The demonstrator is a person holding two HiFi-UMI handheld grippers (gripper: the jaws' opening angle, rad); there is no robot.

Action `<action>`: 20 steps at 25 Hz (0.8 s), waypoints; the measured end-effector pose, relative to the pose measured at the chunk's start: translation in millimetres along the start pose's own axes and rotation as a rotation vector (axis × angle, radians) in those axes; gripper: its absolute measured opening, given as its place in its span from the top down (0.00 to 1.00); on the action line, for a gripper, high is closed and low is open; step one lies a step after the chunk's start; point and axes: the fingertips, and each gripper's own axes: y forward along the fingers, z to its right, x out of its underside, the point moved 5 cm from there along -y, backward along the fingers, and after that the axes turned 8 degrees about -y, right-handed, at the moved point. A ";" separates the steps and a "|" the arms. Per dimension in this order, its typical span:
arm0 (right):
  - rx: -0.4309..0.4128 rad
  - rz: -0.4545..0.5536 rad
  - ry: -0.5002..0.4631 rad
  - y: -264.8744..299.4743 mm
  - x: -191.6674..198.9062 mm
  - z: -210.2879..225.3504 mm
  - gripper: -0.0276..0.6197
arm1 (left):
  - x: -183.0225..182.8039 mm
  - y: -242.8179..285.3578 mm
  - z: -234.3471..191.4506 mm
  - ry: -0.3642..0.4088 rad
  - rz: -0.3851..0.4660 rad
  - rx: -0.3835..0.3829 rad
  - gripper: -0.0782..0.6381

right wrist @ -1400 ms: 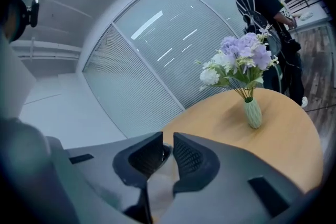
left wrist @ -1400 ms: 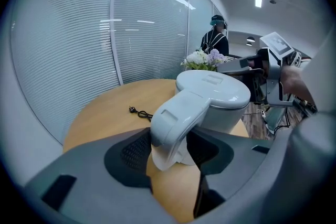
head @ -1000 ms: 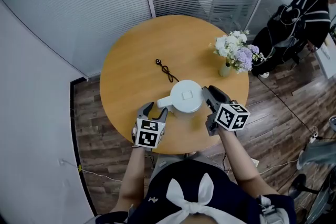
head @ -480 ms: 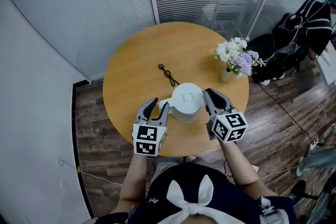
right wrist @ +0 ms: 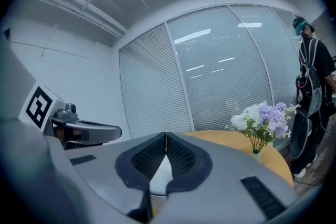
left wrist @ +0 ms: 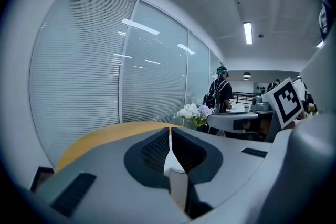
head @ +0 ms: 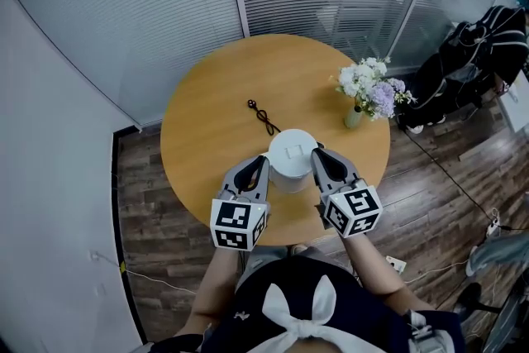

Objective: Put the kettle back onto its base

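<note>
White kettle [head: 291,159] at centre of round table [head: 207,112]; left gripper [head: 261,162] and right gripper [head: 316,155] flank it, both clenched, jaw tips meeting; flowers [head: 369,85] at upper right.

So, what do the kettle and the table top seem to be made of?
The kettle looks like matte white plastic: even colour, no sharp reflections; painted metal is possible. The table top looks like smooth wood or wood-look laminate: uniform warm tan, no grain visible.

Kettle [head: 292,151] between left tool [head: 259,165], right tool [head: 319,157]
</note>
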 end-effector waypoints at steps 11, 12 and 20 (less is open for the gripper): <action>-0.010 -0.024 -0.012 -5.7 5.1 -6.3 0.92 | 0.6 0.7 12.5 -0.061 0.001 0.060 0.85; -0.013 -0.027 -0.011 -5.8 5.9 -7.2 0.92 | 0.5 0.3 13.0 -0.068 0.001 0.063 0.85; -0.030 -0.048 -0.008 -6.8 10.4 -9.2 0.92 | 4.8 2.8 19.8 -0.055 -0.026 0.057 0.85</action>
